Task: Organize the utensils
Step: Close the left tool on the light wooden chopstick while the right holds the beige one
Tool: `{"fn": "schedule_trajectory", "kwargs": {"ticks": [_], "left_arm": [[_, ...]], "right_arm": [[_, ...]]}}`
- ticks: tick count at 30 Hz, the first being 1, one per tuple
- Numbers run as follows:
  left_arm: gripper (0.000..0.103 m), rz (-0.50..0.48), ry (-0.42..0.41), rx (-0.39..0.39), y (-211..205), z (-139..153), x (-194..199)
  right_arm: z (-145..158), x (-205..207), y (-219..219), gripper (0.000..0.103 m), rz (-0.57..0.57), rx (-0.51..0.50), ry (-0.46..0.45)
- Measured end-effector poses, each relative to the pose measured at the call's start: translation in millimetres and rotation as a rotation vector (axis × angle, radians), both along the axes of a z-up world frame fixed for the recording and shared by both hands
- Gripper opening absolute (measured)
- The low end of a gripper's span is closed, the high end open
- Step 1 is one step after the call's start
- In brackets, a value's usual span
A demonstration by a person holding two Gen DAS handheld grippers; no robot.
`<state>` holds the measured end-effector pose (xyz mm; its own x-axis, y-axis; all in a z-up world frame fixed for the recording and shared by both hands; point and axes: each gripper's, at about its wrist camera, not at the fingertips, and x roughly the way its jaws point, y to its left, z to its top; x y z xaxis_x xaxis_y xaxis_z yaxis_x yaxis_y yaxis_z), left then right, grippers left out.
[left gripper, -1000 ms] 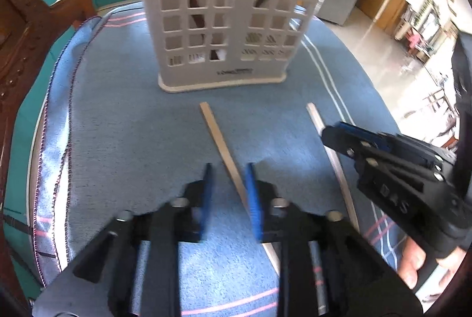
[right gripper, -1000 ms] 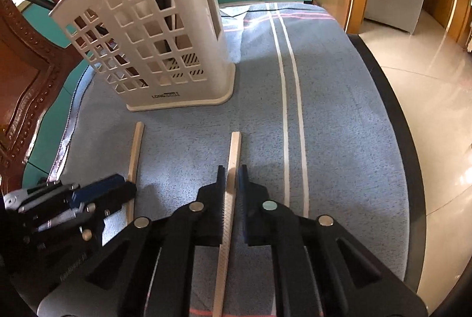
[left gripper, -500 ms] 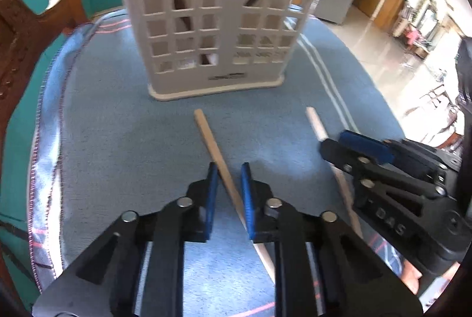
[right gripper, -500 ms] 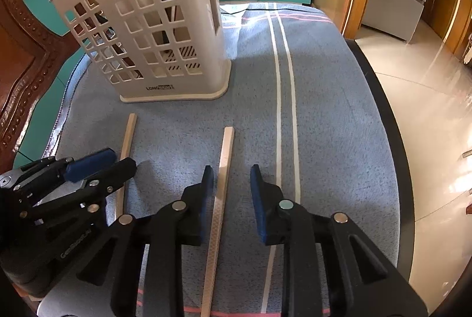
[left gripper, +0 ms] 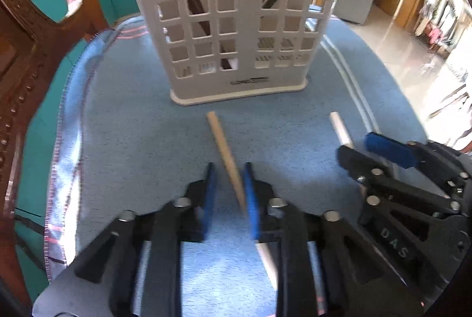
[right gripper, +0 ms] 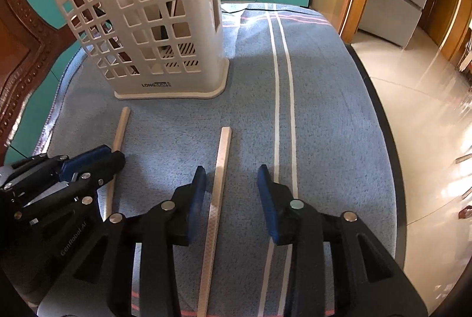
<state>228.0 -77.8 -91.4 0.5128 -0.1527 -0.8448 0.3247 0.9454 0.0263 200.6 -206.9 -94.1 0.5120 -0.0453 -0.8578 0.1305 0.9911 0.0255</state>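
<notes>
Both grippers straddle chopsticks, jaws just reopened and apart: left gripper (left gripper: 228,190) around the wooden stick (left gripper: 224,152), seemingly untouched; right gripper (right gripper: 230,190) around the pale stick (right gripper: 219,175). Next, closing squarely, then lifting to the basket (right gripper: 153,31).

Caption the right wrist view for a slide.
Right gripper, jaws just opened, straddles a pale chopstick lying on blue cloth before the white holder.

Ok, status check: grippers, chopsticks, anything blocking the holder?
Left gripper and right gripper both open, jaws just widened, each astride a chopstick. Both sticks flat on the blue cloth. White holder upright ahead, path clear.
</notes>
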Motion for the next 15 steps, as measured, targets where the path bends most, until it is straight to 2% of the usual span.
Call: {"fn": "schedule_trajectory", "kwargs": {"ticks": [1, 2, 8, 15], "left_arm": [[0.043, 0.011, -0.009, 0.018, -3.6, -0.3, 1.5], [0.044, 0.019, -0.011, 0.024, -5.2, 1.6, 0.5], [0.044, 0.026, 0.005, 0.003, -9.9, -1.9, 6.2], [0.044, 0.032, 0.018, -0.017, 0.1, -2.5, 14.9]], "right_arm": [[-0.3, 0.4, 0.9, 0.036, -0.003, -0.005, 0.0], [-0.6, 0.7, 1.6, 0.036, -0.008, -0.012, -0.002], [-3.3, 2.7, 9.9, 0.041, -0.025, -0.053, -0.01], [-3.4, 1.0, 6.6, 0.043, -0.053, -0.045, -0.002]]}}
